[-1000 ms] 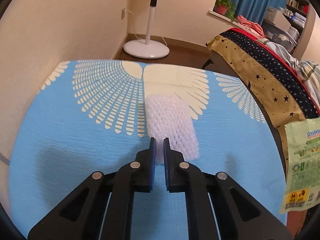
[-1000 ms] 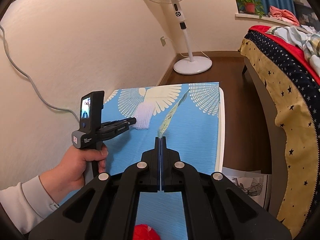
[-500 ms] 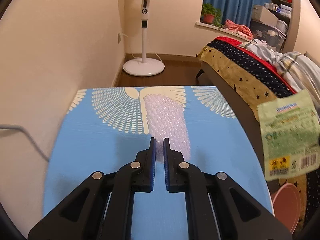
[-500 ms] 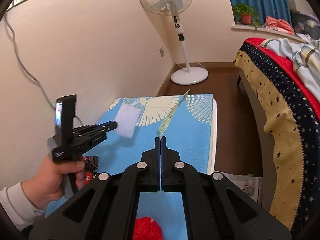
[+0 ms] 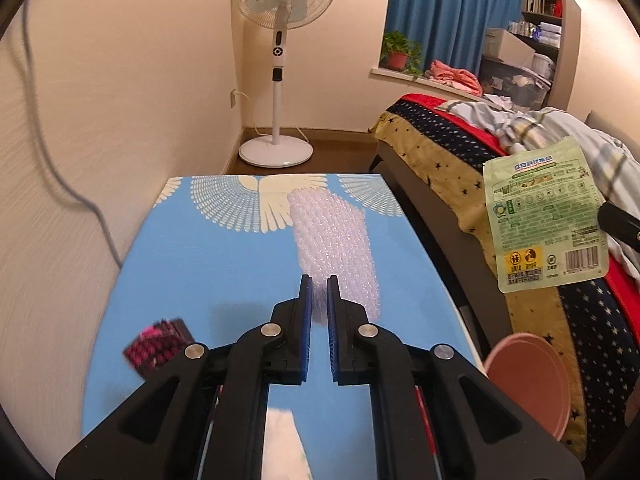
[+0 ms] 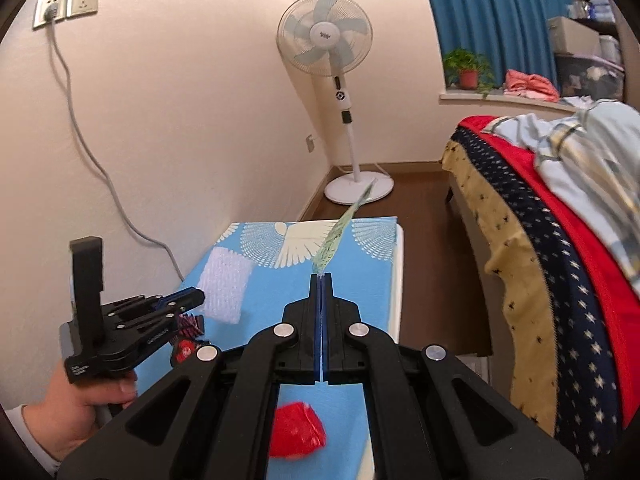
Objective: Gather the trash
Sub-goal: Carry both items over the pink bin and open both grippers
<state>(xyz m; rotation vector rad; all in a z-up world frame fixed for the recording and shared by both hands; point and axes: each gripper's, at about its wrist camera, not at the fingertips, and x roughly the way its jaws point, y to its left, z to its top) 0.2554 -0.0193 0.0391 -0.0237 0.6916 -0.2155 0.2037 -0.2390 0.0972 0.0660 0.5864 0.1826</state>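
Observation:
My left gripper point(image 5: 318, 280) is shut on a white foam net sleeve point(image 5: 334, 248) and holds it up above the blue table point(image 5: 192, 264); it also shows in the right wrist view point(image 6: 222, 284). My right gripper point(image 6: 321, 278) is shut on a green snack wrapper point(image 6: 340, 232), seen edge-on there and flat in the left wrist view point(image 5: 544, 220), held off the table's right side. A dark pink-patterned wrapper point(image 5: 158, 346) and a red crumpled piece point(image 6: 296, 430) lie on the table.
A pink round bin point(image 5: 528, 380) stands on the floor right of the table. A bed point(image 6: 560, 240) runs along the right. A standing fan point(image 5: 280, 80) is at the far wall. A white scrap point(image 5: 286, 444) lies under my left gripper. A cable point(image 6: 100, 168) hangs on the left wall.
Both grippers have risen and pulled back. The foam sleeve has left the table in my left gripper. The green wrapper has stayed in my right gripper.

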